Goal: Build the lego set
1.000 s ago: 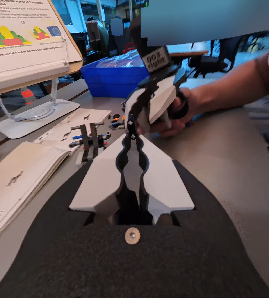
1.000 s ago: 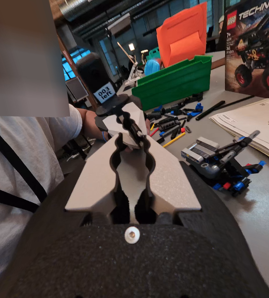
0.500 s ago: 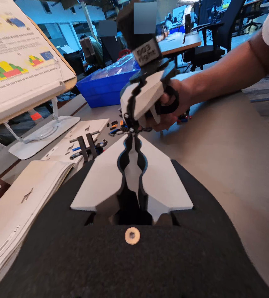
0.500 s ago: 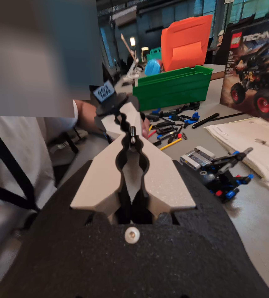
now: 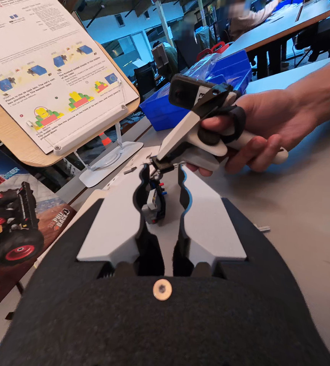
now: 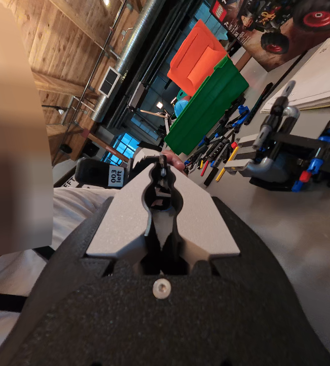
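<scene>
Two grippers: the left gripper (image 5: pixel 162 172) has its fingers wide apart and holds nothing. The right gripper (image 6: pixel 162 165) is clamped on a small black lego connector with a grey pin (image 6: pixel 162 168).
Task's thing: the partly built black-and-grey lego model (image 5: pixel 154 206) sits on the grey table (image 5: pixel 279 227), seen in the gap between the left fingers and touching neither.
Key relation: the connector hangs just above the model's far end. The model's long axis runs away along the left fingers, so the left gripper is probably nearer for steadying it.
Containers: the inside of the green plastic bin (image 6: pixel 205 111) is hidden, and the loose black, blue, yellow and red pieces (image 6: pixel 215 150) lie on the table beside it. The blue plastic bin (image 5: pixel 180 111) holds a clear bag (image 5: pixel 209 65).
</scene>
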